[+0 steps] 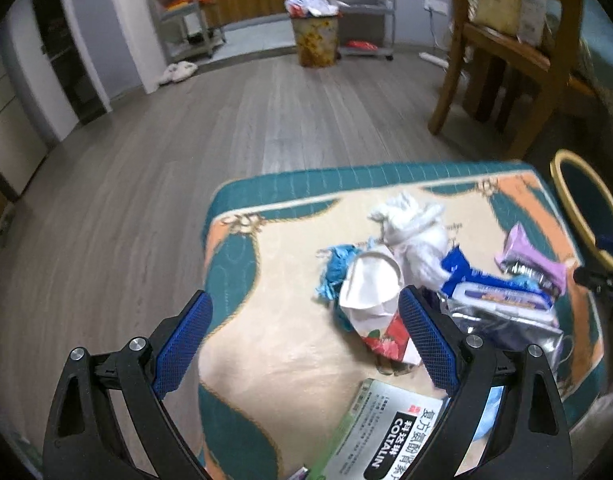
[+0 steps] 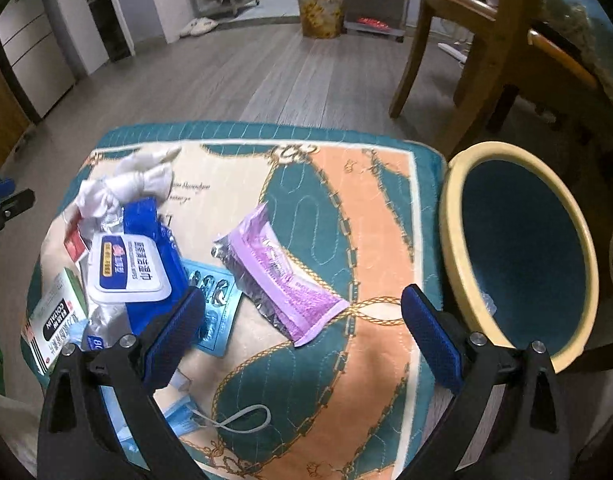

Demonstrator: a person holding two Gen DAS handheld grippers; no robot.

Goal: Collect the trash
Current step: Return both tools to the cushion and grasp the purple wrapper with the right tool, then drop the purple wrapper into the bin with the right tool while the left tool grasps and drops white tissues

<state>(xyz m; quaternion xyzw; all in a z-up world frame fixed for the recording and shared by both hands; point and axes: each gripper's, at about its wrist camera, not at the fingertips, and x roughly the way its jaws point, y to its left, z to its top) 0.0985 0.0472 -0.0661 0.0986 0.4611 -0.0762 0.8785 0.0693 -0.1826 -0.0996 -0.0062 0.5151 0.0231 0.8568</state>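
Note:
Trash lies on a patterned cushion point(image 2: 378, 208). In the right wrist view a purple wrapper point(image 2: 282, 276) lies just ahead of my open, empty right gripper point(image 2: 302, 324). Left of it are a blue wet-wipes pack point(image 2: 134, 264), a blister pack point(image 2: 214, 312), white crumpled tissue point(image 2: 134, 184), a medicine box point(image 2: 54, 320) and a blue face mask point(image 2: 182, 416). In the left wrist view my open, empty left gripper point(image 1: 306, 328) hovers over the cushion point(image 1: 266, 360), its right finger point(image 1: 426, 340) beside a crushed paper cup point(image 1: 370, 292). Tissue point(image 1: 414, 228), wipes pack point(image 1: 502, 296) and medicine box point(image 1: 386, 432) show there too.
A round yellow-rimmed bin point(image 2: 522, 256) with a dark blue inside stands right of the cushion; its rim shows in the left wrist view point(image 1: 586, 208). A wooden chair point(image 2: 486, 48) stands behind. A full floral trash bin point(image 1: 314, 36) and shelves stand far across the wood floor.

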